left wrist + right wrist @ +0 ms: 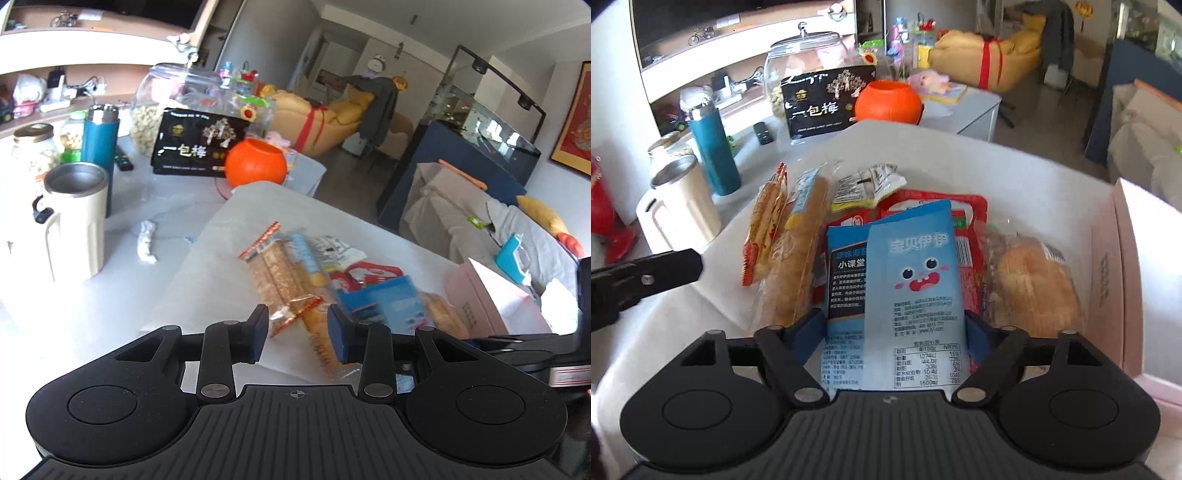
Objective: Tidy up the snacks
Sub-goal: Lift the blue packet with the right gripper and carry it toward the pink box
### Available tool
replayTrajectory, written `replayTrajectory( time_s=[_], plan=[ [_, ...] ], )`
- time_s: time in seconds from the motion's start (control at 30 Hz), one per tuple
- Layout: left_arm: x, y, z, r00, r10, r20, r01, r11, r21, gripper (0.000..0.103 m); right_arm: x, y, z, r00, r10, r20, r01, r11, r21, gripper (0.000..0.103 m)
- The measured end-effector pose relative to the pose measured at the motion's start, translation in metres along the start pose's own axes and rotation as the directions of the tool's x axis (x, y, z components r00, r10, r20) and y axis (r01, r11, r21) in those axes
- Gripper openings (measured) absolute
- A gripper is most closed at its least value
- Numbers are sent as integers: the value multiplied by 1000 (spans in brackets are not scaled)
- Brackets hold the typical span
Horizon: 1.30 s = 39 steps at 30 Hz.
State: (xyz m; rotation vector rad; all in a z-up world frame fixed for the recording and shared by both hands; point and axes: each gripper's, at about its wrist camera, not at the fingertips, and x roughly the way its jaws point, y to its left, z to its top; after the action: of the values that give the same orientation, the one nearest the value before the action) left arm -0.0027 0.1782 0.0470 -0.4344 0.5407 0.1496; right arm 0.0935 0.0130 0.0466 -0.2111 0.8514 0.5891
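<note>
A pile of snacks lies on a white cloth (1015, 173): an orange-edged cracker pack (275, 275) (764, 225), a long bread stick in clear wrap (798, 258) (319, 332), a red packet (964, 221), a blue cartoon-face packet (912, 280) (384, 301) and a round bun (1034, 288). My left gripper (298, 332) is open, low over the near ends of the cracker pack and bread stick. My right gripper (895, 332) is open, its blue pads on either side of the blue packets' near end; contact is not clear.
A pink box (1123, 266) stands at the right of the cloth. To the left are a cream mug (72, 225), a teal flask (99, 142) and glass jars (166, 107). Behind stand a black gift box (199, 144) and an orange round pot (256, 162).
</note>
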Motion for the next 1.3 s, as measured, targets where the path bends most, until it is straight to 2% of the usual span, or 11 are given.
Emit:
replayTrajectory(
  time_s=[0.03,0.13,0.3,0.4,0.47,0.63,0.9,1.03,1.07,1.17,1.3],
  plan=[
    [0,-1,-1,1000,-11,-1,11,1000,0,39,-6,-4,-1,999,32,-6,-32,999,8,47],
    [0,-8,-4,999,-40,-12,40,999,13,39,-31,-15,-3,995,103,3,-103,994,26,28],
    [3,-18,-9,997,-68,-41,69,997,34,39,-60,-34,-14,995,92,27,-93,995,22,26],
    [6,-22,-12,995,-81,-54,83,996,38,39,-60,-43,-21,997,80,4,-80,995,58,44],
    [6,-23,-12,996,-73,-49,75,996,42,39,-57,-42,-25,998,61,7,-62,996,63,68],
    [-1,-13,-6,1000,-29,1,29,1000,12,39,-41,-21,-19,999,53,7,-53,996,74,71],
    [-4,-10,-3,1000,-14,17,14,1000,7,39,-1,16,-19,995,18,-98,-17,1000,14,83],
    [-3,-14,-5,1000,-29,12,28,999,16,39,-18,24,-28,998,7,-58,-12,996,-86,69],
    [-3,-15,-6,999,-32,9,32,999,18,39,-27,19,-28,999,32,-44,-35,996,-77,45],
    [-2,-18,-7,999,-50,-9,50,998,28,39,-57,-3,-24,997,83,-2,-83,996,-35,28],
    [2,-29,-12,993,-97,-66,101,993,67,39,-85,-37,-35,999,30,34,-30,1000,5,22]
  ],
)
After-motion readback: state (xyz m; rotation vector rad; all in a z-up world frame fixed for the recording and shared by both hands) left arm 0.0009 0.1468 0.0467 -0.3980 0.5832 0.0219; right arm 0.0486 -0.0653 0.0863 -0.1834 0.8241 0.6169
